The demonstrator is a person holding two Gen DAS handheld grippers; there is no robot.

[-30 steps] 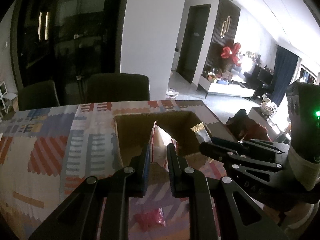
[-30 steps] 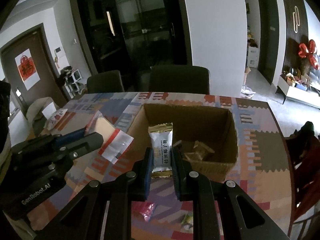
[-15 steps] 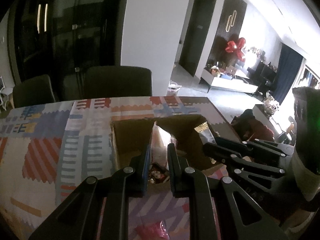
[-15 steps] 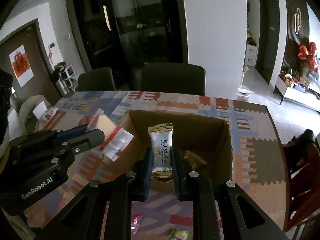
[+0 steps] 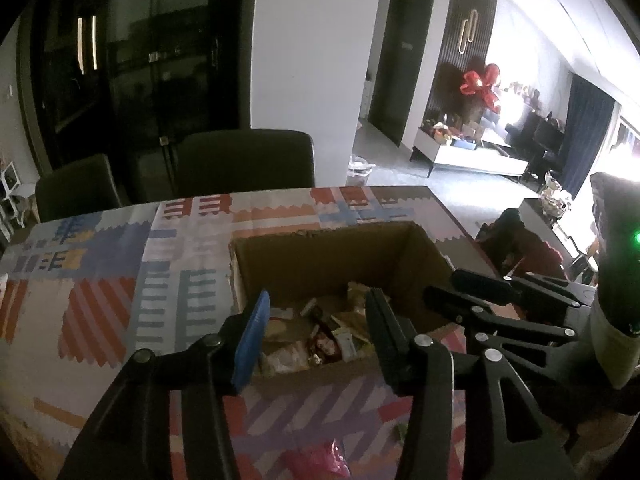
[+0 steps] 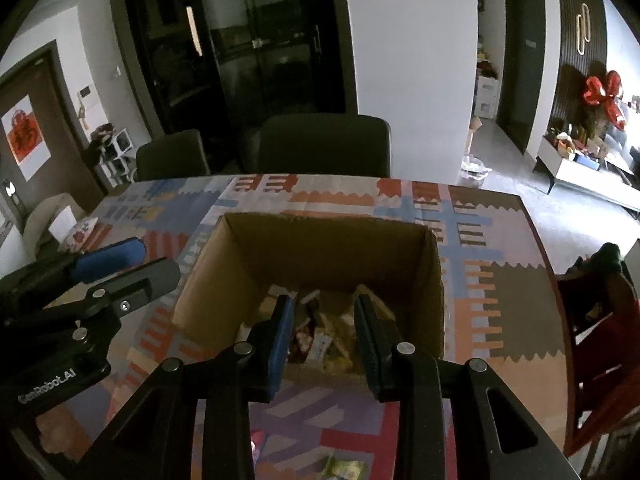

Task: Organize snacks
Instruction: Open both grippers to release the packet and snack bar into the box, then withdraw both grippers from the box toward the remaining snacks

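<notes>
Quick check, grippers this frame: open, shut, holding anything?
Left gripper: open, holding nothing, over the cardboard box.
Right gripper: open, holding nothing, over the same box.

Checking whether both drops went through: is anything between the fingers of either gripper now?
No. Both wrist views show the left gripper and right gripper open and empty; only loose snacks in the cardboard box show through.

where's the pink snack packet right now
In the left wrist view the pink snack packet lies on the patterned tablecloth at the bottom edge, outside the cardboard box, on its near side, below the open left gripper.
</notes>
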